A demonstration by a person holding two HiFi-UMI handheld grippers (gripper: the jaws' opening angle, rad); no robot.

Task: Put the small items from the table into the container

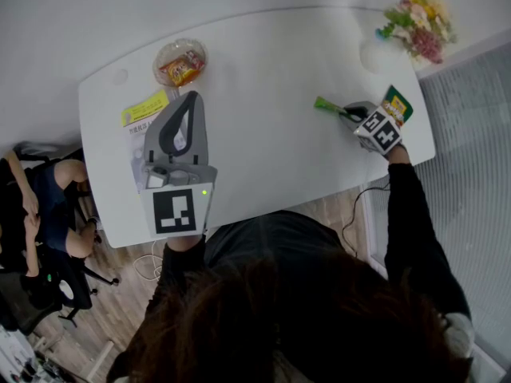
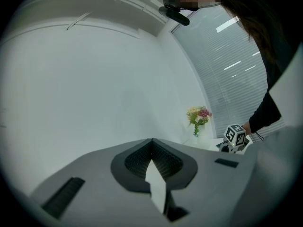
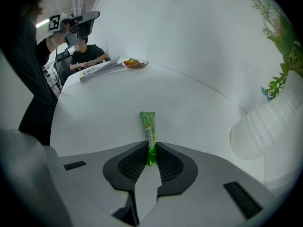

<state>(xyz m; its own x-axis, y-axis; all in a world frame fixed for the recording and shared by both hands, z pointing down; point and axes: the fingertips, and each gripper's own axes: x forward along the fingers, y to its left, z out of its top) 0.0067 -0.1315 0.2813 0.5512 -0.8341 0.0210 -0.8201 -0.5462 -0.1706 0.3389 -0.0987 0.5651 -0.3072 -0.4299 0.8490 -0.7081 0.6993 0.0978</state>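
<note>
A green stick packet (image 1: 326,105) lies on the white table (image 1: 263,70) at the right. My right gripper (image 1: 345,112) points down at it and is shut on its near end; in the right gripper view the packet (image 3: 148,126) runs away from the pinched jaws (image 3: 151,146). The container, a clear bowl (image 1: 180,62) with snack packets in it, stands at the far left of the table and shows far off as the bowl (image 3: 135,63). My left gripper (image 1: 192,96) hangs level above the table's left side, jaws closed tip to tip (image 2: 152,141), holding nothing.
A yellow-and-white booklet (image 1: 144,112) lies under the left gripper. A green card pack (image 1: 398,103) sits beside the right gripper. A white vase (image 3: 265,126) with flowers (image 1: 419,24) stands at the far right corner. A person sits by the table's left end (image 1: 48,206).
</note>
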